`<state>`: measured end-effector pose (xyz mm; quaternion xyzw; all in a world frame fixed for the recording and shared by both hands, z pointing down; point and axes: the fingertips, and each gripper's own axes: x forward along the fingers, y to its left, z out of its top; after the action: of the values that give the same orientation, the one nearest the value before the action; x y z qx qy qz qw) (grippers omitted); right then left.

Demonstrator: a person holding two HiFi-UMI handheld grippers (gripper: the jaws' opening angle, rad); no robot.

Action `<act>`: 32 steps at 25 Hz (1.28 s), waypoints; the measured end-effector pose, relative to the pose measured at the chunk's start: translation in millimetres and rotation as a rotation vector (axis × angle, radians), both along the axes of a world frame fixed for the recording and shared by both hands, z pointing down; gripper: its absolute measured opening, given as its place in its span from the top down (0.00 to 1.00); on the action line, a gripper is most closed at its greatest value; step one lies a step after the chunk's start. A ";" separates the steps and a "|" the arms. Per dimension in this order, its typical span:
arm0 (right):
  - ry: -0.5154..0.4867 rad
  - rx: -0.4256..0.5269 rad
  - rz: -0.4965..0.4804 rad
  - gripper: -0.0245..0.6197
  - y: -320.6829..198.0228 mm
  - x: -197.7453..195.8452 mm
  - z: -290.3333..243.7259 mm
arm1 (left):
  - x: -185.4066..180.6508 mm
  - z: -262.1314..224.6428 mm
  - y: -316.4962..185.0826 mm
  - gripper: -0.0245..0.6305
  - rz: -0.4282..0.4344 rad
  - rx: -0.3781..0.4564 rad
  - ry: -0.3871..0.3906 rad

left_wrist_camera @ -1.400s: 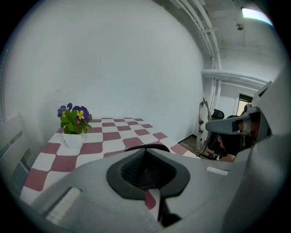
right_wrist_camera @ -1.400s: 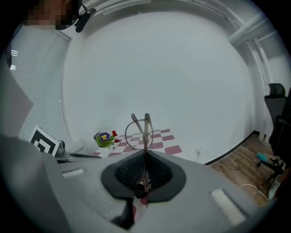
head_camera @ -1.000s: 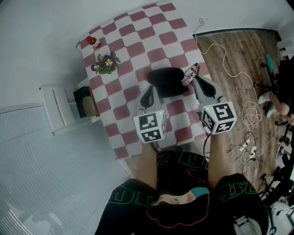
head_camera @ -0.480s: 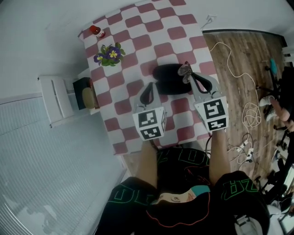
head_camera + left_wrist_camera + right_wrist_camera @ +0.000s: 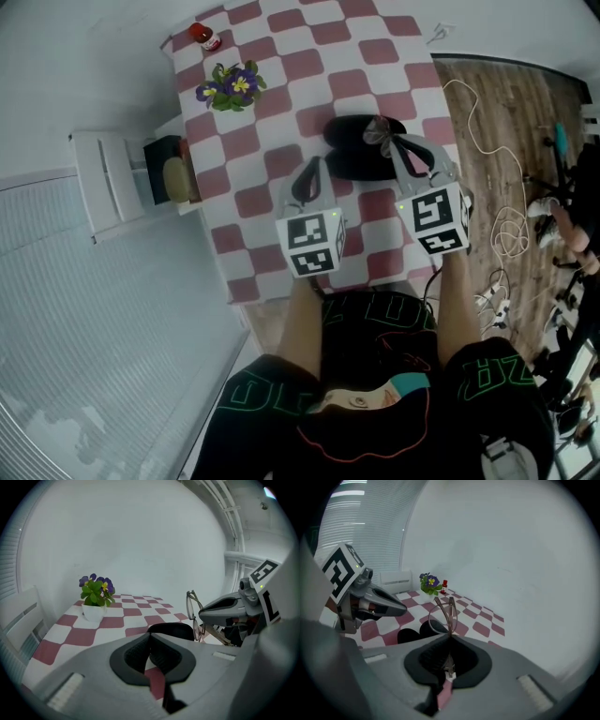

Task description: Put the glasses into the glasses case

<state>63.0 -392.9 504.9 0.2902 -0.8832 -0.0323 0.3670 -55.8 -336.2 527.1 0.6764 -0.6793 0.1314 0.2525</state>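
Glasses (image 5: 443,613) held at the glasses case (image 5: 352,167) on a checkered table (image 5: 253,202).

The glasses are grasped by the right gripper (image 5: 392,142), whose jaws are clenched on the frame, and the lenses are turned up and away from it. In the head view they are seen over the right part of the case; contact with the case cannot be judged. The left gripper (image 5: 309,167) is found just beside the left side of the case, its jaws pressed together with nothing between them. A flower pot (image 5: 230,86) is placed well apart from the case, to its far left, and a small red bottle (image 5: 203,36) is seen beyond the pot.
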 end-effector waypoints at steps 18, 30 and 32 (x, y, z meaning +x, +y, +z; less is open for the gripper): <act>0.328 0.162 -0.233 0.95 3.0 -23.3 26.1 | -26.3 11.6 18.9 0.95 -0.041 -0.048 0.008; 0.517 0.225 -0.309 0.95 -6.4 -31.8 55.0 | -27.9 15.6 24.2 0.95 -0.036 -0.067 0.006; 0.529 0.228 -0.313 0.95 -7.8 -34.1 59.2 | -30.0 16.7 24.0 0.95 -0.039 -0.072 0.003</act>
<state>28.8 -400.6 564.1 0.1715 -0.7817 -0.2613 0.5396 -85.9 -312.2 543.8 0.6538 -0.6867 0.1497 0.2803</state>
